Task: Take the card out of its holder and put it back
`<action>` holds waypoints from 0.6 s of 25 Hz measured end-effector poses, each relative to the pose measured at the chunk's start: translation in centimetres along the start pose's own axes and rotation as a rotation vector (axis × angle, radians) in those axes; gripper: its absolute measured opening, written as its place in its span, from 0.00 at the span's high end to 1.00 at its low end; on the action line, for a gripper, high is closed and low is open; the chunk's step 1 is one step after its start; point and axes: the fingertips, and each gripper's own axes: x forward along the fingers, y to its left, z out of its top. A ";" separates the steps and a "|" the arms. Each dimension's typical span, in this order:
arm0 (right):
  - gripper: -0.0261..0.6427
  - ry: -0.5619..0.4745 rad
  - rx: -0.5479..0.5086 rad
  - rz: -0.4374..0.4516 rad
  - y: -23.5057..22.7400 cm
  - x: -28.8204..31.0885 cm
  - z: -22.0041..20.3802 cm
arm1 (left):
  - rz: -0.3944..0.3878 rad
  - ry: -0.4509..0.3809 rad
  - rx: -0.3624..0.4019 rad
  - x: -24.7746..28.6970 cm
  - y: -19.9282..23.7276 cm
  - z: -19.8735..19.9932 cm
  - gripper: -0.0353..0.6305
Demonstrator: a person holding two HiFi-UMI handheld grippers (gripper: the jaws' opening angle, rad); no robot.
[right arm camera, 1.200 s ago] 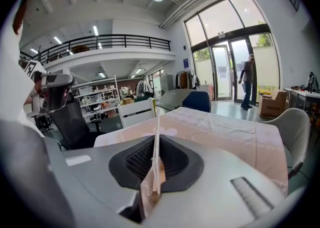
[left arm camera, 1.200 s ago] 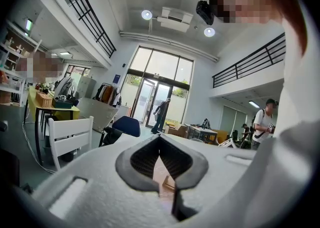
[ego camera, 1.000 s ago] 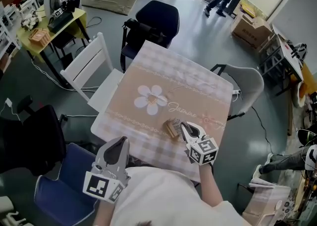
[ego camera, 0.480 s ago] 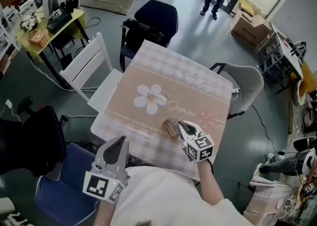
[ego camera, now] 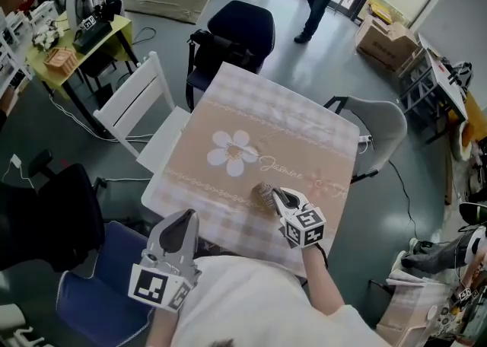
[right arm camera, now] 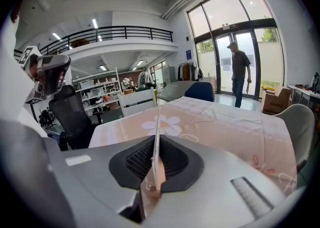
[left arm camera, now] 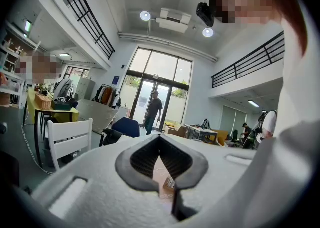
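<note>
One table (ego camera: 304, 136), one holder (ego camera: 263, 192) on it, one card (right arm camera: 156, 159), a left gripper (ego camera: 185, 218) and a right gripper (ego camera: 276, 195), one white chair (ego camera: 141, 102) beside the table.

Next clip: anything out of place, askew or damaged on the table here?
Nothing stands out. The flower-print tablecloth lies flat. The right gripper is shut on the thin tan card holder towards the table's near edge. The left gripper is shut and empty, off the table by the person's body.
</note>
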 end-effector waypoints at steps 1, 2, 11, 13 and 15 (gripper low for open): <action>0.94 -0.001 0.000 0.000 0.0 0.1 -0.1 | 0.000 0.000 0.000 0.0 0.0 0.0 0.95; 0.94 -0.003 -0.001 0.000 0.0 0.1 -0.1 | 0.000 0.000 0.000 0.0 0.0 0.0 0.95; 0.94 -0.009 0.006 0.009 -0.1 0.5 -0.6 | -0.011 -0.004 -0.001 0.1 -0.2 0.1 0.95; 0.94 -0.012 0.010 0.006 -0.1 0.5 -0.6 | -0.012 -0.005 0.000 0.1 -0.2 0.1 0.95; 0.94 -0.014 0.015 0.004 -0.2 0.5 -0.7 | -0.010 -0.005 0.001 0.0 -0.1 0.0 0.95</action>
